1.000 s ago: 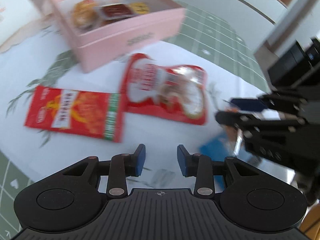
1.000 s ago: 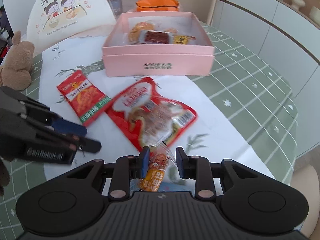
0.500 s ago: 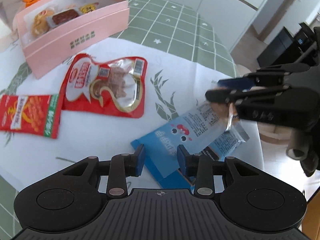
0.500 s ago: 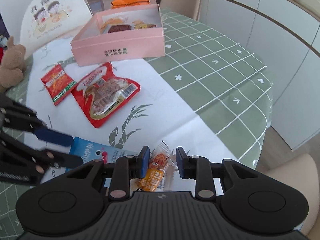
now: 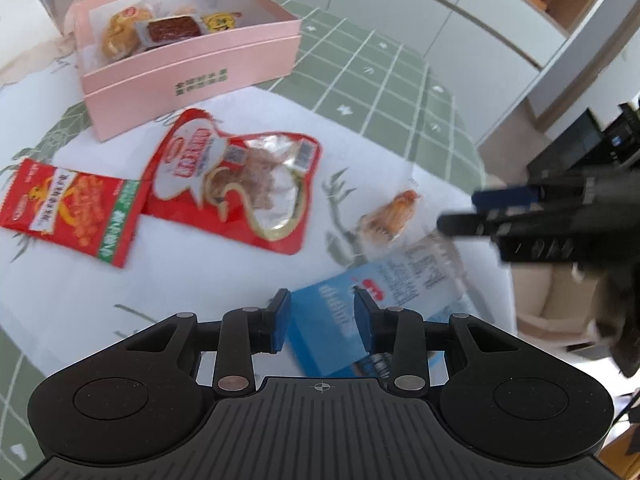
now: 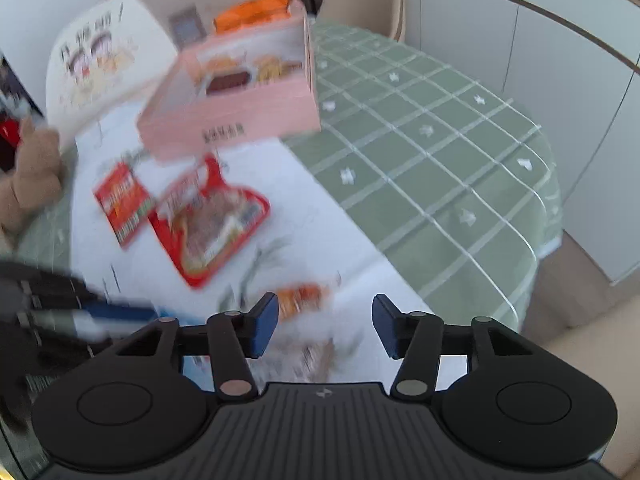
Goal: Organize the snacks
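While the right gripper (image 6: 325,327) fingers are opening (nothing between them), the small orange snack packet (image 5: 391,216) lies on the surface (image 5: 200,280); the left gripper (image 5: 322,322) fingers stand spread above the blue packet (image 5: 340,320).

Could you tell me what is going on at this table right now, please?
A person is sorting snacks with a hand-held gripper in each hand. The right hand-held gripper is opening, nothing between its fingers; a small orange snack packet lies on the white cloth just beyond it. The left hand-held gripper hovers open over a blue packet. Two red packets lie nearby, and the pink box already holds a few snacks.
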`<state>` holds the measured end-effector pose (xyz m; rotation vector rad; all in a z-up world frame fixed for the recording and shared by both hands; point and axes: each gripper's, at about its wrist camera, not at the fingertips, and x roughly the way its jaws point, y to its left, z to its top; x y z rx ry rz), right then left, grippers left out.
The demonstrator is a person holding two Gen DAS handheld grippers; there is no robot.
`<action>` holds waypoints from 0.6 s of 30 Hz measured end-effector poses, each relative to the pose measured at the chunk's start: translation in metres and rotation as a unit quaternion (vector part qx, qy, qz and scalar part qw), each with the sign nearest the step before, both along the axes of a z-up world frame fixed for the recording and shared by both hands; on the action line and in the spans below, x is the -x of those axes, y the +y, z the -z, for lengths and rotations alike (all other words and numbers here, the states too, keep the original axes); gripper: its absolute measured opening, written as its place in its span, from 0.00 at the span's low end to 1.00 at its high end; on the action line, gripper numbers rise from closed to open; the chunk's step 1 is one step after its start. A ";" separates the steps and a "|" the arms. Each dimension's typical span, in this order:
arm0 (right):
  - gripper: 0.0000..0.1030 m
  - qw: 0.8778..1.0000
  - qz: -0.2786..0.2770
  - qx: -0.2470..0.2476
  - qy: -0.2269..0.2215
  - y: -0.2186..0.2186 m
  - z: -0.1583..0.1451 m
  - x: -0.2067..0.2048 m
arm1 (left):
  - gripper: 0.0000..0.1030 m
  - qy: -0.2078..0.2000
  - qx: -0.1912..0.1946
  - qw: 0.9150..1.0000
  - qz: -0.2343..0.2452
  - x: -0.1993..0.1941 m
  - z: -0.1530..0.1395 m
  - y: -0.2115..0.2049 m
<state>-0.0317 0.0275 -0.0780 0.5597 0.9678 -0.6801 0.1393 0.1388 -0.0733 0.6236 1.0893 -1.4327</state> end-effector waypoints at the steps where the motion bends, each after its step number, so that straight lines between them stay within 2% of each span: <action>1: 0.50 1.000 0.007 0.001 0.012 0.004 0.002 0.002 | 0.37 0.000 0.004 1.000 0.005 0.001 -0.001 -0.001; 3: 0.47 1.000 0.007 -0.009 0.018 0.009 0.006 0.004 | 0.37 -0.009 0.012 1.000 0.008 0.006 -0.002 -0.005; 5: 0.37 1.000 -0.005 -0.006 0.027 0.013 0.011 0.001 | 0.37 -0.002 0.011 1.000 -0.013 0.007 -0.002 -0.007; 7: 0.36 1.000 -0.017 -0.006 0.026 0.010 0.017 -0.005 | 0.37 0.006 0.006 0.999 -0.032 0.005 0.000 -0.006; 10: 0.36 0.999 -0.054 -0.005 0.002 -0.002 0.018 -0.024 | 0.37 -0.019 -0.017 0.997 -0.066 -0.001 0.008 -0.007; 13: 0.36 0.993 -0.117 0.011 -0.021 -0.016 0.016 -0.051 | 0.37 -0.022 -0.043 0.990 -0.135 -0.018 0.012 -0.007; 15: 0.48 0.984 -0.172 0.034 -0.034 -0.018 0.010 -0.068 | 0.37 -0.033 -0.052 0.983 -0.174 -0.028 0.009 -0.007; 17: 0.78 0.972 -0.224 0.059 -0.049 -0.017 0.004 -0.084 | 0.37 -0.051 -0.063 0.974 -0.214 -0.038 0.007 -0.005; 18: 0.81 0.967 -0.240 0.064 -0.059 -0.016 0.002 -0.092 | 0.37 -0.052 -0.068 0.968 -0.236 -0.045 0.006 -0.003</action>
